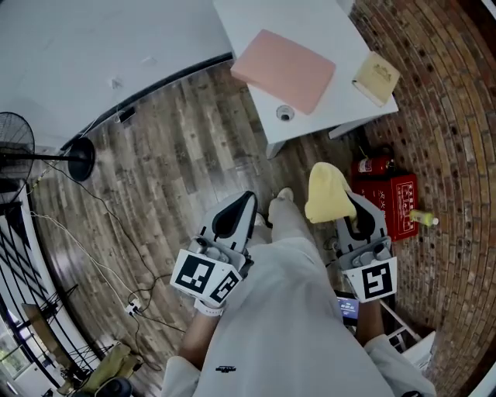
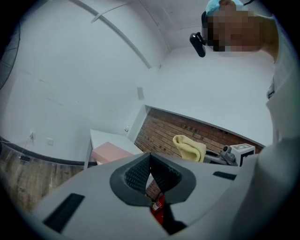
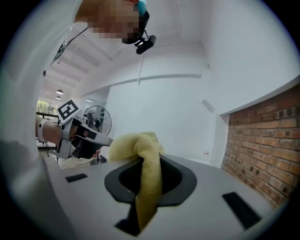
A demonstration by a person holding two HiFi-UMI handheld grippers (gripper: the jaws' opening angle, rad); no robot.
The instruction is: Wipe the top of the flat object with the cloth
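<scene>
Closest to us are the two grippers, held over our pale trousers and well short of the white table point(image 1: 256, 19). Our left gripper point(image 1: 242, 203) has its ribbed pads meeting at the tips with nothing between them. Our right gripper point(image 1: 346, 205) pinches a yellow cloth point(image 1: 325, 192). One fold runs down between its jaws and the rest bunches above them, nowhere near the table top. On that table lies the flat pink pad point(image 1: 284, 70), about the middle of the top and apart from both grippers. A small round fitting point(image 1: 285, 113) sits at the table's near edge just beside the pad, and a tan block point(image 1: 376, 77) rests at the table's right end. Below that right end, near the brick wall point(image 1: 449, 116), stands a red fire extinguisher point(image 1: 372, 164) – we see it through the left jaws too.
</scene>
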